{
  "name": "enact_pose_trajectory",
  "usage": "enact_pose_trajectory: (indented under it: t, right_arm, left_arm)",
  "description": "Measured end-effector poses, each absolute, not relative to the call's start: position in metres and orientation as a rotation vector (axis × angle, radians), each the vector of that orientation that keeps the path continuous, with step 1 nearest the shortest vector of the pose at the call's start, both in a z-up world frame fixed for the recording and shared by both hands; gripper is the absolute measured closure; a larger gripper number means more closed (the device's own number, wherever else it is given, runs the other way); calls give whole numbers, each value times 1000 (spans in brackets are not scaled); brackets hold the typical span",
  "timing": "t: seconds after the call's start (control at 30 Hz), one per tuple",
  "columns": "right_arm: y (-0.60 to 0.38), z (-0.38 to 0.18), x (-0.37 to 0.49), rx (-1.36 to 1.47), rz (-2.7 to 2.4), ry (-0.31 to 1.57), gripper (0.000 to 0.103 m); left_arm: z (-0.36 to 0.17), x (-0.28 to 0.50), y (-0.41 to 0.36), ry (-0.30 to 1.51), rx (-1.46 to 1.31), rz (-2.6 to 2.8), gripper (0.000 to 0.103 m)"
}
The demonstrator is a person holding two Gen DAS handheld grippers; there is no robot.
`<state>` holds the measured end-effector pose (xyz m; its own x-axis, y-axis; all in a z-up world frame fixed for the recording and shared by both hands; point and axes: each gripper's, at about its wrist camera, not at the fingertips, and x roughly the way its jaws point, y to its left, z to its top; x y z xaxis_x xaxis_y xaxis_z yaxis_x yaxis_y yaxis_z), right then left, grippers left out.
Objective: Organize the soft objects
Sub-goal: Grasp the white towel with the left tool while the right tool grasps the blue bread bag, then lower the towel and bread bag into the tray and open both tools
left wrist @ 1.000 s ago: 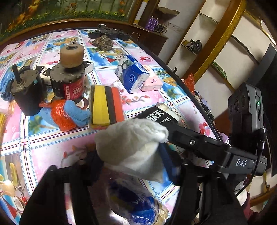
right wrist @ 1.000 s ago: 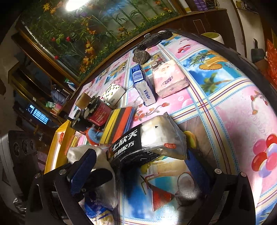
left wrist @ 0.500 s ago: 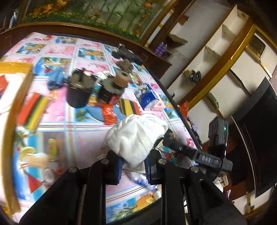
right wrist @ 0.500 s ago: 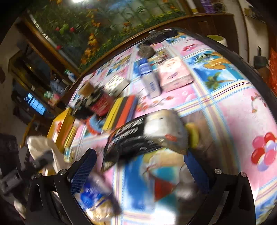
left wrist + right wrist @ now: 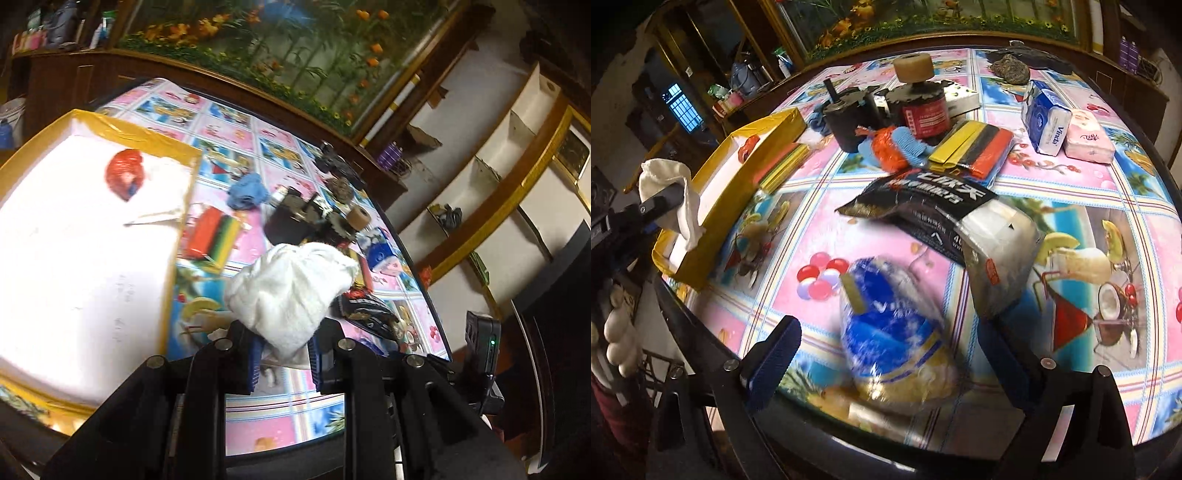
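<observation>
Your left tongs (image 5: 283,356), pinching the white cloth (image 5: 291,288), have swung toward the yellow-rimmed tray (image 5: 140,133), apparently for drop-off, while your spread right tongs (image 5: 886,354) have just been narrowing around the blue tissue pack (image 5: 894,339).

- The left wrist view looks steeply down along its fingers from above the table (image 5: 280,406) edge, facing the far wall, with the yellow box (image 5: 168,266) close on the left.
- The right wrist view looks down from the near edge, close over the table (image 5: 798,229).
- Both share the box (image 5: 716,206), the striped pack (image 5: 212,234) (image 5: 975,146) and the motors (image 5: 288,223) (image 5: 925,109).
</observation>
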<state>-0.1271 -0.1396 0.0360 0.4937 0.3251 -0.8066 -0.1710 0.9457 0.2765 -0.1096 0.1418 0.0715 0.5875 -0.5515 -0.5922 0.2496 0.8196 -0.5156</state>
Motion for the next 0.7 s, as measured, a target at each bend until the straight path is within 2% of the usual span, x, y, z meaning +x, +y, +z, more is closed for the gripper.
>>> enact_pose_trajectory:
  t: [0.07, 0.13, 0.17, 0.47, 0.7]
  right_arm:
    - [-138, 37, -129, 164, 296, 1015, 25]
    - [-139, 38, -130, 153, 298, 1025, 50]
    - [-136, 39, -131, 150, 298, 1030, 52]
    - [-85, 89, -139, 97, 445, 936, 53]
    - [-21, 127, -79, 87, 582, 900, 53]
  left_arm:
    - [69, -109, 154, 813, -424, -466, 85]
    - [66, -109, 163, 806, -442, -455, 85]
    - [66, -110, 169, 802, -450, -448, 85]
    - [74, -102, 236, 771, -463, -345, 85]
    - [85, -55, 264, 795, -373, -263, 85]
